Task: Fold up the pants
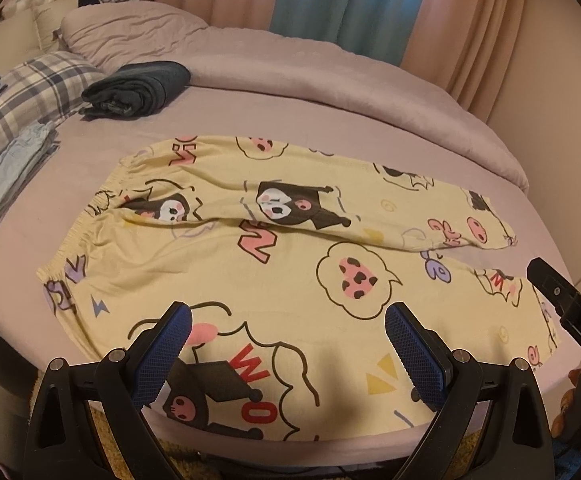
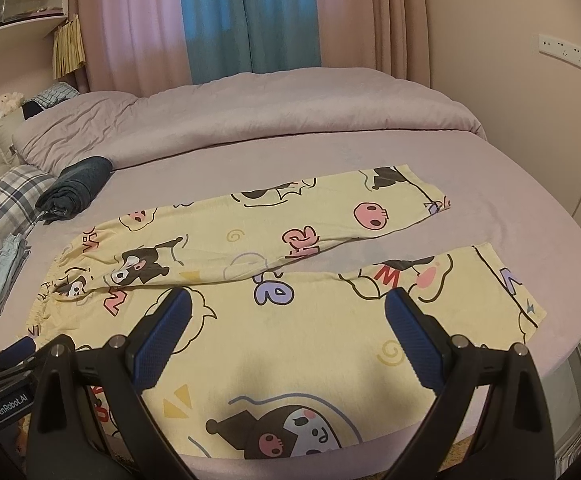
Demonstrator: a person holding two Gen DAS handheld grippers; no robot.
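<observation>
Yellow cartoon-print pants [image 1: 290, 248] lie spread flat on the lilac bed, waistband to the left, two legs reaching right with a gap between them. They also show in the right wrist view [image 2: 290, 264]. My left gripper [image 1: 288, 320] is open and empty above the near leg, close to the waist end. My right gripper [image 2: 288, 304] is open and empty above the near leg, further toward the cuffs. The right gripper's body [image 1: 570, 304] shows at the right edge of the left wrist view; the left gripper's body [image 2: 10, 360] shows at the lower left of the right wrist view.
A folded dark garment [image 1: 138, 86] lies behind the waistband. A plaid pillow [image 1: 34, 92] and folded light-blue clothes [image 1: 6, 176] sit at the left. A bunched lilac duvet [image 1: 290, 68] runs along the back. The bed's near edge [image 2: 530, 372] is just below the pants.
</observation>
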